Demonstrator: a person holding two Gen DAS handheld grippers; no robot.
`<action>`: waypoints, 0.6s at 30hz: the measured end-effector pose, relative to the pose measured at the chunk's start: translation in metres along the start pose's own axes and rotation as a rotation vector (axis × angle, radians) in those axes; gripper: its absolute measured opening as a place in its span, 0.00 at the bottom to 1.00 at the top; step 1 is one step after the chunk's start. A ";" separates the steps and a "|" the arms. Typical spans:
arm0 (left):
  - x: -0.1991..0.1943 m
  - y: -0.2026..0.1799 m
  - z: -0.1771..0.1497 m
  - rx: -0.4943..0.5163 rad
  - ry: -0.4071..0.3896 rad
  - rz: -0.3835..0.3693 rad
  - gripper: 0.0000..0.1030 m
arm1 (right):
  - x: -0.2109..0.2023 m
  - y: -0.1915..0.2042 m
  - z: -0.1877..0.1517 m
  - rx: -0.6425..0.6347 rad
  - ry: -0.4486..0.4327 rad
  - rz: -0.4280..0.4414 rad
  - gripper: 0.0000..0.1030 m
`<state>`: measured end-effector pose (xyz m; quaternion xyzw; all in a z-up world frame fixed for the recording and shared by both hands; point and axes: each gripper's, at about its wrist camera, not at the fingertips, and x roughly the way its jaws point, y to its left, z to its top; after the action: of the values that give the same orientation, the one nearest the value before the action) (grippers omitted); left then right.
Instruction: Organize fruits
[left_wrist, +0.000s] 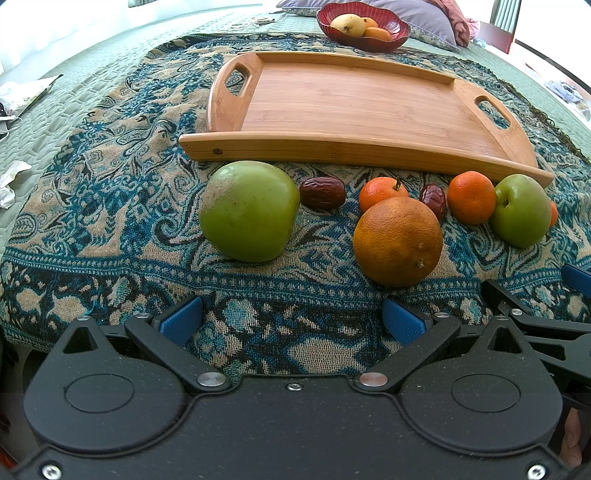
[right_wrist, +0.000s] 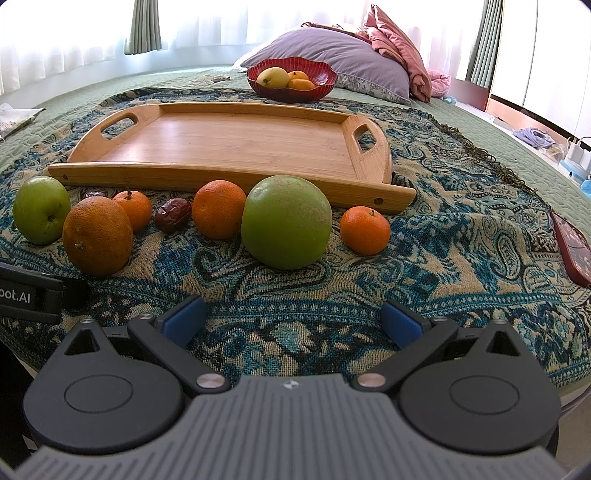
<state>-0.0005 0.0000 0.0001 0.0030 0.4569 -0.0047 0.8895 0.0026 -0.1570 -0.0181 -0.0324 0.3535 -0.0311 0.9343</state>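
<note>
An empty wooden tray (left_wrist: 347, 99) (right_wrist: 236, 136) lies on a patterned blue cloth. In front of it sits a row of fruit: a green apple (left_wrist: 249, 210) (right_wrist: 40, 210), a big orange (left_wrist: 398, 242) (right_wrist: 96, 236), small tangerines (left_wrist: 471, 197) (right_wrist: 218, 208), dark dates (left_wrist: 322, 192) (right_wrist: 173, 219), a second green apple (left_wrist: 521, 209) (right_wrist: 286, 221) and one more tangerine (right_wrist: 365, 230). My left gripper (left_wrist: 291, 323) is open, short of the fruit, with nothing between its fingers. My right gripper (right_wrist: 291, 319) is open too, below the second green apple.
A red bowl (left_wrist: 364, 26) (right_wrist: 291, 79) holding yellow and orange fruit stands behind the tray, near pillows (right_wrist: 332, 59). A dark red phone case (right_wrist: 574, 247) lies on the cloth at the right. Papers (left_wrist: 26, 92) lie on the green bedspread at the left.
</note>
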 end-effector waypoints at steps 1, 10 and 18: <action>0.000 0.000 0.000 0.000 0.000 0.000 1.00 | 0.000 0.000 0.000 0.000 0.000 0.000 1.00; 0.000 0.000 0.000 0.001 -0.001 0.001 1.00 | 0.000 0.000 0.000 0.000 -0.001 0.000 1.00; 0.001 0.001 0.001 0.002 -0.003 0.002 1.00 | 0.000 0.000 -0.001 -0.001 -0.003 0.000 1.00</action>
<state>0.0007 0.0005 -0.0003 0.0045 0.4557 -0.0043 0.8901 0.0018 -0.1568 -0.0184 -0.0329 0.3521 -0.0311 0.9349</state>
